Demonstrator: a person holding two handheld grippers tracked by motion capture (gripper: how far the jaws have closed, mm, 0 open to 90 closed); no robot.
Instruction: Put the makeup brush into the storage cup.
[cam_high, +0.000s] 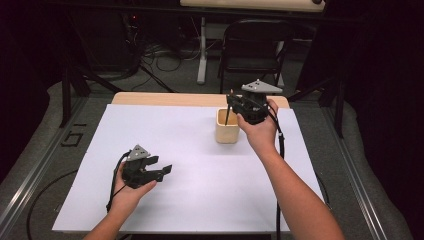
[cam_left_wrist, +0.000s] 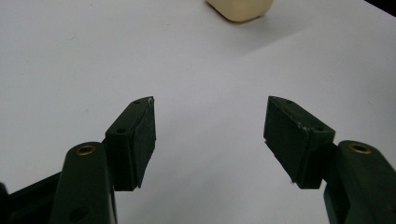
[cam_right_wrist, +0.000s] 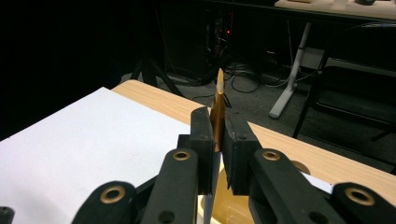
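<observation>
Two black pads of the right gripper (cam_right_wrist: 217, 140) pinch a slim orange pencil (cam_right_wrist: 218, 100) upright just above the beige cup (cam_high: 227, 127) (rim directly beneath), while the left gripper (cam_left_wrist: 210, 135) rests wide open, holding nothing.

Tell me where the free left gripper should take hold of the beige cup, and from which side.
Probably by the cup's near-left wall, from the left gripper's own side: its fingers stand open and empty, already facing the cup across bare white tabletop. The cup stands upright with flat sides. Stay low, since the right gripper holds a pen above its mouth.
</observation>
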